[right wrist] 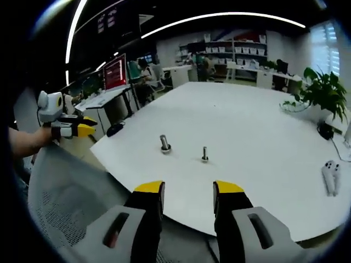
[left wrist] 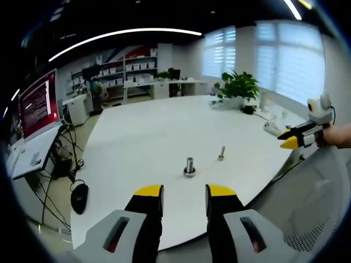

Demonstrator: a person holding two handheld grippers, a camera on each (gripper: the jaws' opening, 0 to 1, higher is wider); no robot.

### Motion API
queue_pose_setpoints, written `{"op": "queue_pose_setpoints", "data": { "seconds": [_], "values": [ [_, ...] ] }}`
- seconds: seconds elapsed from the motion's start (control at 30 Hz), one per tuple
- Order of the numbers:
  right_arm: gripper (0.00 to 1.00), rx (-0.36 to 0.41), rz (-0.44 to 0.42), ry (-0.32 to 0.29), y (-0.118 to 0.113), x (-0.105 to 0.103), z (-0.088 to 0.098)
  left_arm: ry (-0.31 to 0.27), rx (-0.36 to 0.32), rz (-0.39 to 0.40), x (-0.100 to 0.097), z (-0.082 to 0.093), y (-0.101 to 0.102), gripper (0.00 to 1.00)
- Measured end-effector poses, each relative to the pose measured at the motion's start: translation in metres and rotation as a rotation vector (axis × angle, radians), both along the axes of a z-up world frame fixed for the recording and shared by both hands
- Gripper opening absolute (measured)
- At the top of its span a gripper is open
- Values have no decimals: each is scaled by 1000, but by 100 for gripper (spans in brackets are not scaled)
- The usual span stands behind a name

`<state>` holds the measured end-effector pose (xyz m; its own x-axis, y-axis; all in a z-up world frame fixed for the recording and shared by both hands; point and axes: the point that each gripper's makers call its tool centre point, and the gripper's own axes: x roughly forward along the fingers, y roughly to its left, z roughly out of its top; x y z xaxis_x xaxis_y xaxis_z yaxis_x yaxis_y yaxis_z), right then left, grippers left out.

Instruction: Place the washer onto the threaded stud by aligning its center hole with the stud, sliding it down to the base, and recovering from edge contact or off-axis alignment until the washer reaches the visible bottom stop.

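Two small metal pieces stand upright on the white table [left wrist: 142,137]. One is a thick short cylinder on a wider round base [left wrist: 190,166] [right wrist: 165,144]. The other is a thinner threaded stud [left wrist: 221,153] [right wrist: 204,154] a little way beside it. At this distance I cannot make out a separate washer. My left gripper [left wrist: 185,192] hangs open over the near table edge, short of the cylinder, with nothing between its yellow tips. My right gripper [right wrist: 188,189] is open and empty too, off the table's edge. Each gripper shows in the other's view, held in a hand: the right gripper [left wrist: 296,138] and the left gripper [right wrist: 74,129].
A grey mesh chair back [right wrist: 71,197] [left wrist: 323,203] stands between the two grippers at the table's edge. A white controller [right wrist: 330,176] and a potted plant [left wrist: 238,87] sit at the table's far side. A desk with a red-lit monitor [left wrist: 38,104] and a mouse [left wrist: 79,196] lies beyond.
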<state>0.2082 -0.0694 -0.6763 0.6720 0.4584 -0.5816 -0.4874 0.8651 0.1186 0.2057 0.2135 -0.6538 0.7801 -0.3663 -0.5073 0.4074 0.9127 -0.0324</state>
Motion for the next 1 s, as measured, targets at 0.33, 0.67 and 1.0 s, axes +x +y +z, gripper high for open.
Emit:
{"op": "queue_pose_setpoints", "data": {
  "seconds": [0.33, 0.67, 1.0],
  "values": [
    [39, -73, 35, 28, 1, -4, -11, 64, 53, -14, -5, -14, 0, 27],
    [39, -104, 27, 41, -1, -1, -14, 74, 48, 7, -2, -16, 6, 26],
    [38, -123, 4, 53, -7, 0, -17, 77, 36, 0, -3, -15, 3, 27]
  ]
}}
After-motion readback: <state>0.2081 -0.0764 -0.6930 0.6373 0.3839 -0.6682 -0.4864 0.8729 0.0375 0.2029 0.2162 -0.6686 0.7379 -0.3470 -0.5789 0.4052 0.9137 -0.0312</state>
